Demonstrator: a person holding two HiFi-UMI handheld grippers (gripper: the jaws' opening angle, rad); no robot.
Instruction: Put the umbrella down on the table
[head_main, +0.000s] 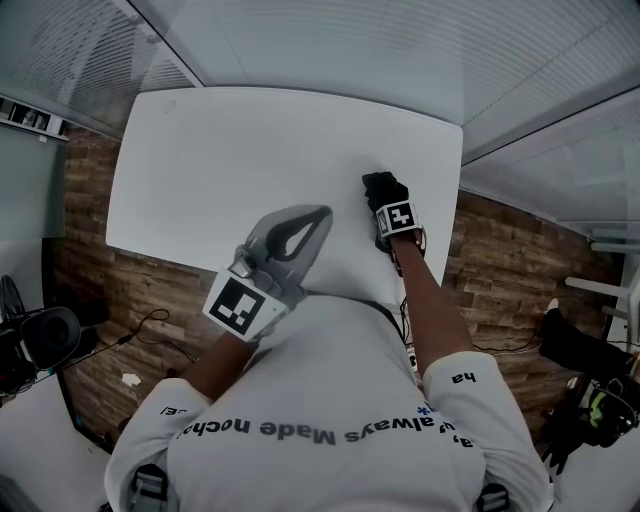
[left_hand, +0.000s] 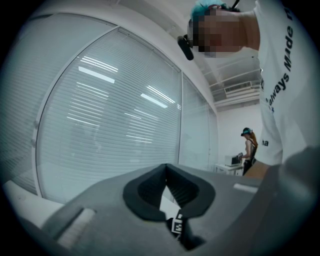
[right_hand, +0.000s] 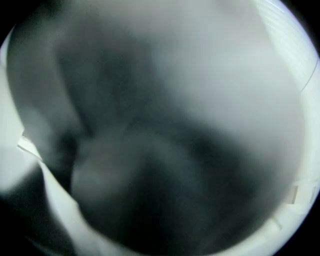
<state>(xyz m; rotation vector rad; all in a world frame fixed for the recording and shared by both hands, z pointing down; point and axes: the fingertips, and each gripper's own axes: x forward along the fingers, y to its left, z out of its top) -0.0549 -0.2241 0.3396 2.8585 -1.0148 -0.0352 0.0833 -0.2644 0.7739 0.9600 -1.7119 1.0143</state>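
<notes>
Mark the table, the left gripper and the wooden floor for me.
table (head_main: 200, 170): head view, bare white top left of centre.
left gripper (head_main: 321, 213): head view, tip where the closed jaws meet.
wooden floor (head_main: 85, 255): head view, planks left of the table.

shirt white, dark lettering | left hand-held gripper grey | marker cube black-white

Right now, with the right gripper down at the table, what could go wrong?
1. The right gripper points down near the table's right edge; anything released there might slide off.
2. Its own view shows only a dark blur, so a leftover grip could go unnoticed.
</notes>
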